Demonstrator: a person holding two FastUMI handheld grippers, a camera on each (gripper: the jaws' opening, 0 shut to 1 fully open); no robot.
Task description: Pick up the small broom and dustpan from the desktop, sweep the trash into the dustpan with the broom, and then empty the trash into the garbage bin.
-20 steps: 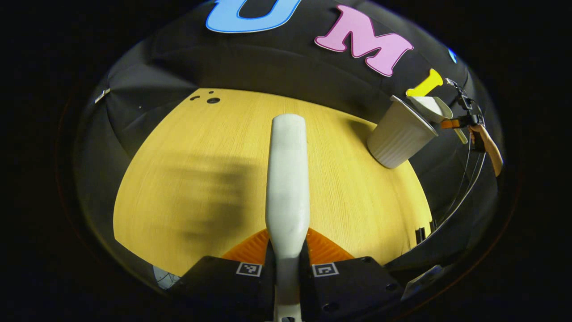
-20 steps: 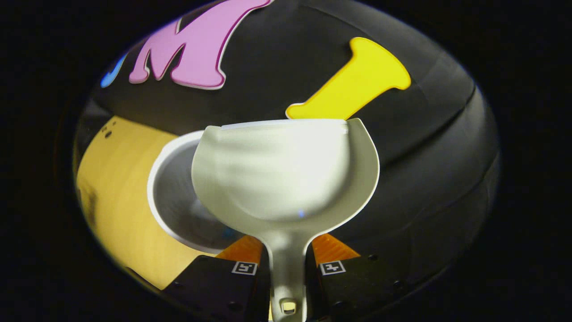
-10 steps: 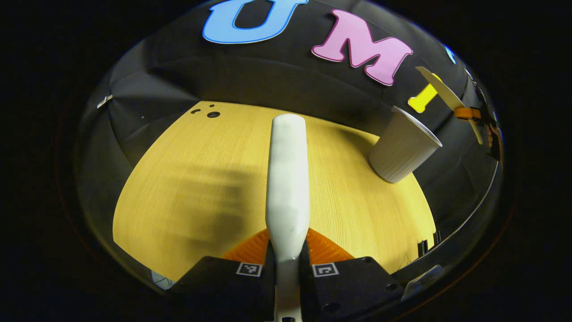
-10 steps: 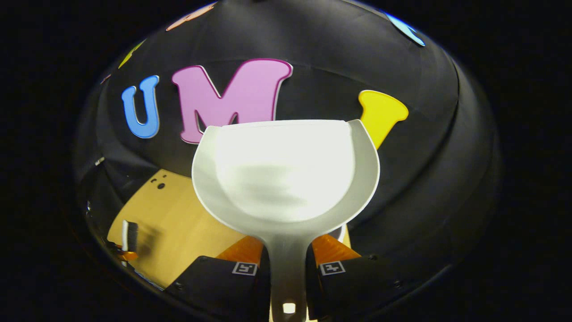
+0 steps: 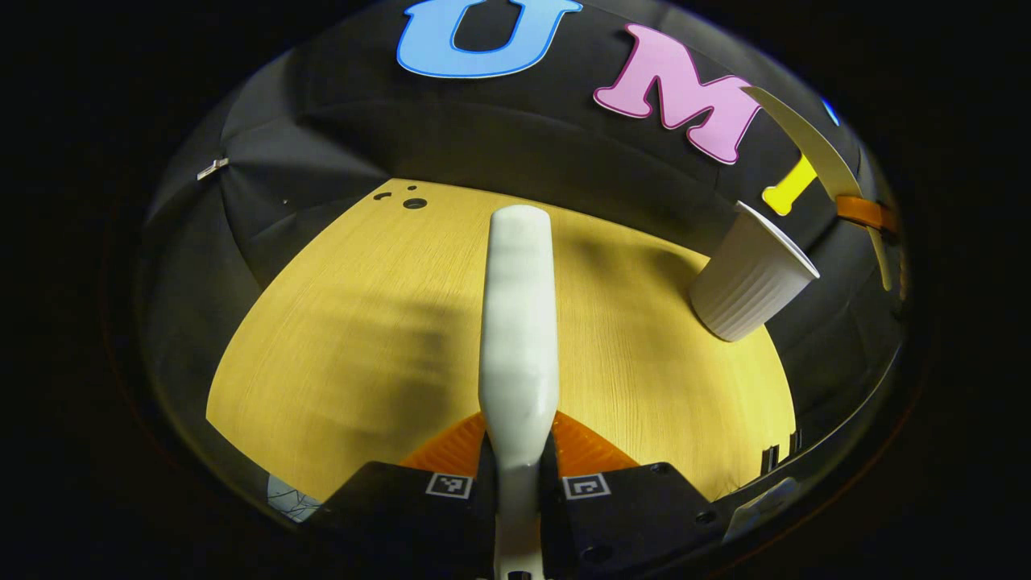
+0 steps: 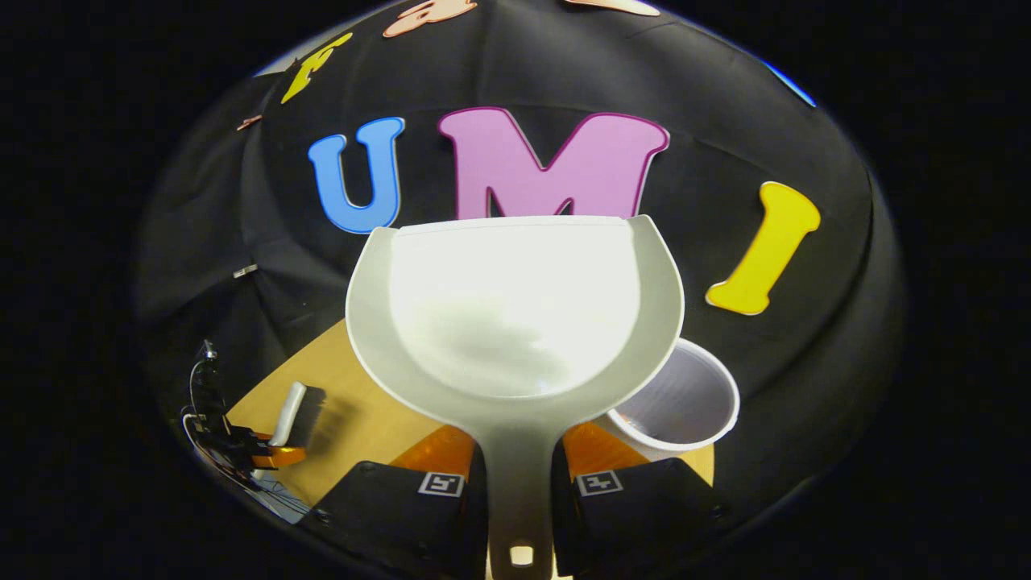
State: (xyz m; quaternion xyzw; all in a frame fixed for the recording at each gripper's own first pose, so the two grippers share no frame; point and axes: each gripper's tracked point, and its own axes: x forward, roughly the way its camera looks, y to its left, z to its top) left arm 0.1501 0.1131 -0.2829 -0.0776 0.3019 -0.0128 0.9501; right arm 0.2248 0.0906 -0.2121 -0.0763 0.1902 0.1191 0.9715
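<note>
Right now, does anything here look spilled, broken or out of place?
Nothing stands out. The garbage bin stands upright on the desktop, the dustpan looks empty, and each gripper holds its tool: broom left, dustpan right.

I count one broom [image 5: 518, 322], one dustpan [image 6: 515, 310], one ribbed white bin [image 5: 749, 278], all over one worktop [image 5: 362, 338], between my two claws.
</note>
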